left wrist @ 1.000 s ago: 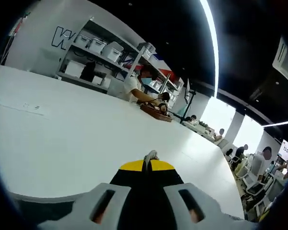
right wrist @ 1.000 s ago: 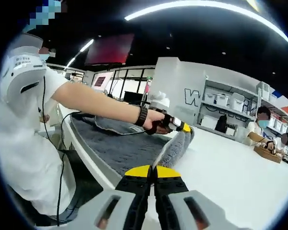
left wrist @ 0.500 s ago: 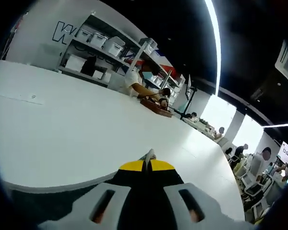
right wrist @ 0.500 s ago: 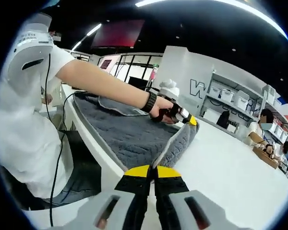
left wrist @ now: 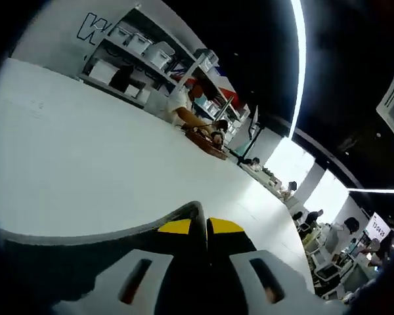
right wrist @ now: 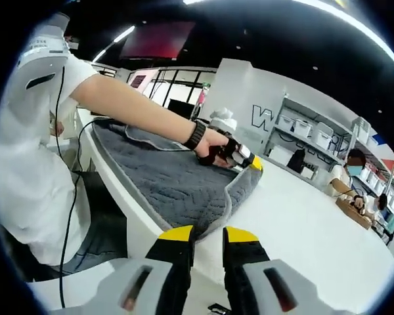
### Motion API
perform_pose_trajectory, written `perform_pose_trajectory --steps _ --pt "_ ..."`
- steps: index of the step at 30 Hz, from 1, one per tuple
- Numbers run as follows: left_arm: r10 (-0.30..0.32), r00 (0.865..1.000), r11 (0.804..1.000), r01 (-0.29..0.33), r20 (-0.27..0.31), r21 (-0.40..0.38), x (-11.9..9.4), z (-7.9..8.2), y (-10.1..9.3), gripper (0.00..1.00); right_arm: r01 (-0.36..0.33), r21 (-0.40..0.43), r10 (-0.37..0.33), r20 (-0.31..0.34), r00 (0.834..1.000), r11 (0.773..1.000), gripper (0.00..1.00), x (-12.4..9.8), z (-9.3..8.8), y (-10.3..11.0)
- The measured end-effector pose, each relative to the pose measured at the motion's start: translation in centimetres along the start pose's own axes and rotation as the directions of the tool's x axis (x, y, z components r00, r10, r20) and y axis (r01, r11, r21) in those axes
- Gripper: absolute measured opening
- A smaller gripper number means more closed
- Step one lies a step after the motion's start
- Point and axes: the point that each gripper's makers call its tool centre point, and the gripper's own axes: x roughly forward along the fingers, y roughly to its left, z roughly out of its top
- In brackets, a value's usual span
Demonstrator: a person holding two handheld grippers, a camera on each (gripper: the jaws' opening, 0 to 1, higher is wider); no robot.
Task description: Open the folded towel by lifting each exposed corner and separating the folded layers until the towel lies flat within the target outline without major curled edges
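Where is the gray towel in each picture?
Left gripper view: the gray towel is a dark band along the bottom, its edge rising between the jaws of the left gripper.
Right gripper view: it lies spread over the table's near edge, left of center.
Shared landmark: the white shelves with storage boxes.

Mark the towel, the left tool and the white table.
towel (right wrist: 177, 190), right gripper view, middle of the grey quilted face.
left tool (right wrist: 253, 164), right gripper view, its yellow tips at the towel's far corner.
white table (left wrist: 85, 157), left gripper view, bare top.
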Motion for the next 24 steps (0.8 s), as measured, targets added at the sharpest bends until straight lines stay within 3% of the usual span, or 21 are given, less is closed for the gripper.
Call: perform_pose_trajectory --steps 2,6,9,11,13,16,19,24 --pt "-0.022 0.999 0.999 0.023 0.025 -0.039 0.3 0.5 -0.3 0.16 0.009 -0.004 -0.009 0.000 1.000 1.000 0.17 -0.1 0.1 -0.2" --pt "-0.021 0.999 1.000 0.020 0.026 0.010 0.4 0.6 -0.7 0.22 0.062 -0.022 -0.062 0.002 0.998 0.998 0.21 -0.5 0.3 -1.2" --pt "-0.085 0.994 0.996 0.085 0.070 -0.002 0.7 1.0 -2.0 0.33 0.106 -0.015 -0.105 0.013 0.994 0.994 0.28 -0.7 0.7 -1.9" --pt "-0.098 0.993 0.995 0.100 0.064 -0.016 0.8 0.7 -2.3 0.39 0.111 -0.041 -0.110 0.017 0.994 0.993 0.29 -0.7 1.0 -1.8" --pt "-0.107 0.992 0.994 0.106 0.066 0.019 0.9 0.5 -2.8 0.43 0.143 -0.045 -0.142 0.021 0.990 0.989 0.32 -0.7 1.4 -2.2" --pt "-0.160 0.985 0.984 0.154 0.071 0.085 1.1 0.3 -4.1 0.58 0.155 -0.046 -0.153 0.041 0.987 0.987 0.36 -0.7 1.8 -2.4" --pt "-0.156 0.988 0.983 0.154 0.013 0.096 1.7 -0.8 -4.1 0.63 0.187 -0.089 -0.189 -0.009 0.982 0.978 0.36 -0.1 1.0 -2.8" --pt "-0.153 0.986 0.985 0.157 -0.060 0.070 1.6 -2.1 -3.9 0.61 0.157 -0.117 -0.163 -0.040 0.986 0.981 0.38 0.9 0.4 -1.9"
